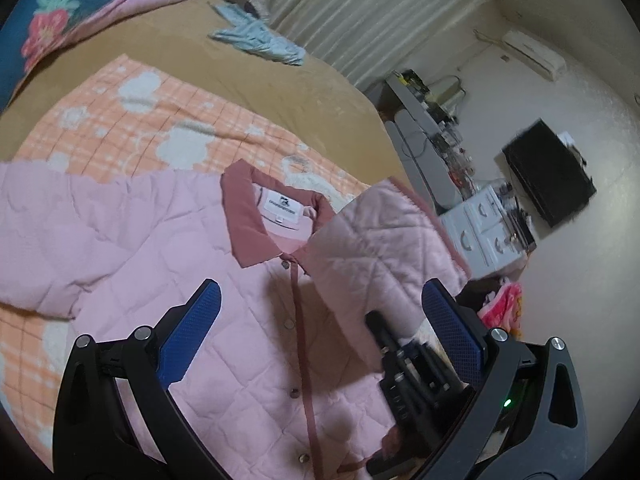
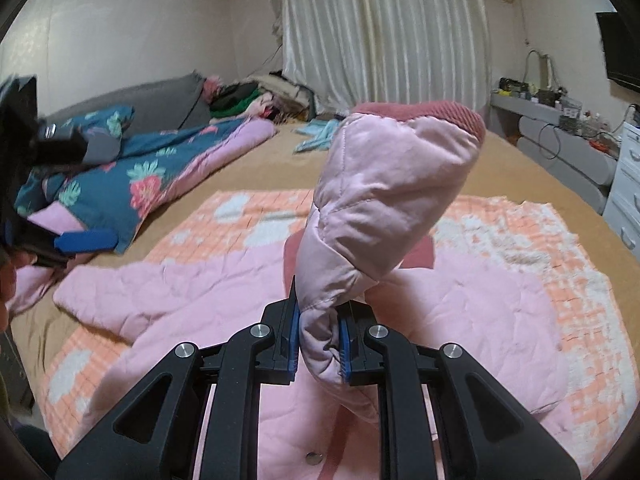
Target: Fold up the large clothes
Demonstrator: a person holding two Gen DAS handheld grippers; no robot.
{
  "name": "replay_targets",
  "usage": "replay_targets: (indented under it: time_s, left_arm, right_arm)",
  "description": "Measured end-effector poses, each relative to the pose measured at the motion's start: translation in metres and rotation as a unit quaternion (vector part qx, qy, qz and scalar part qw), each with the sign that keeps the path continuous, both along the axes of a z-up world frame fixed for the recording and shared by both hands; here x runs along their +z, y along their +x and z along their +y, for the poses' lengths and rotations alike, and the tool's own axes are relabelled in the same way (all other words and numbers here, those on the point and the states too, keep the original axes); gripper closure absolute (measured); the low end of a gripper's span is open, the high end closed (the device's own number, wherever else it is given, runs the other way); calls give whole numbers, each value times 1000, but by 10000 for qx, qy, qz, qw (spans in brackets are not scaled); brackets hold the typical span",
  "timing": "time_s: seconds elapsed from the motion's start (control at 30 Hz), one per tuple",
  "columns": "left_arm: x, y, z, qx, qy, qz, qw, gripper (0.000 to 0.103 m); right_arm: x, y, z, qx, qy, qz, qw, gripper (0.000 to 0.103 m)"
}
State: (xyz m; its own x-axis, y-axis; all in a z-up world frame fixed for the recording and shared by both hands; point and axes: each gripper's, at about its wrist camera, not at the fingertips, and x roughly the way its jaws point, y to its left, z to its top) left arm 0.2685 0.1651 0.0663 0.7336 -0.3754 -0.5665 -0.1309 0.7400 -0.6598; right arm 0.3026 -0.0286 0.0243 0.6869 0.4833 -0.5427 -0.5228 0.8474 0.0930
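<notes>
A pink quilted jacket (image 1: 192,264) with a dusty-rose collar (image 1: 244,216) lies front up on an orange checked blanket (image 1: 132,120). My left gripper (image 1: 320,320) is open and empty, hovering above the button placket. My right gripper (image 2: 319,344) is shut on the jacket's sleeve (image 2: 384,200) and holds it lifted over the body, its rose cuff (image 2: 440,114) at the top. The lifted sleeve (image 1: 384,232) and the right gripper (image 1: 400,384) also show in the left wrist view. The left gripper (image 2: 48,200) shows at the left edge of the right wrist view.
The blanket lies on a tan bed (image 2: 500,168). A blue floral quilt (image 2: 132,176) lies at the left, a light blue garment (image 2: 320,132) at the far side. White drawers (image 2: 628,184) and a grey desk (image 2: 560,136) stand to the right, curtains (image 2: 384,32) behind.
</notes>
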Motion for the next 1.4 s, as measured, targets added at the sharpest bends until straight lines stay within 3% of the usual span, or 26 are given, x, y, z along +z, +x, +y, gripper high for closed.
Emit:
replay_targets:
  time_s: [0.23,0.5,0.6,0.8,0.87,0.93,1.03,1.1,1.2,1.23,1.27,1.4]
  left_arm:
    - [-30,-3,20,309,-243,177,9991,9]
    - [-66,-11,37,464,-469,398,9970,9]
    - [-79,-14,39,462,-529,487,9963,9]
    - [-111,-17,35,501,-393,856,9943,9]
    - [-125,-17,33,488,-476,1019,9925,9]
    - [-138,-18,32,415,-698,1050,9912,9]
    - [-152,-20,26,280,-945,1077,9893,9]
    - [-157,-20,18,213,-747,1108,9908,12]
    - [-158,-17,6,120,-472,1103,9927,36]
    - [-159,-15,2,69,-400,1101,9931,57]
    - [-159,-13,-2,49,-305,1148,9929,67]
    - [-138,-10,-16,-75,382,901,9952,85]
  right_arm:
    - [-36,-3,27,293,-351,303,9985,86]
    - [-78,-20,65,896,-900,564,9903,73]
    - [-87,-25,73,1066,-1050,658,9866,62]
    - [-90,-30,74,1206,-938,799,9850,44]
    - [-87,-34,67,1294,-778,910,9843,30]
    - [-83,-38,59,1338,-659,967,9841,24]
    - [-79,-46,39,1256,-533,1010,9855,21]
    - [-77,-48,21,1112,-467,1068,9869,21]
    - [-75,-49,-7,800,-334,1135,9898,21]
    - [-75,-48,-15,697,-286,1159,9904,21]
    - [-74,-48,-28,548,-225,1188,9912,21]
    - [-71,-46,-67,162,-79,1224,9923,21]
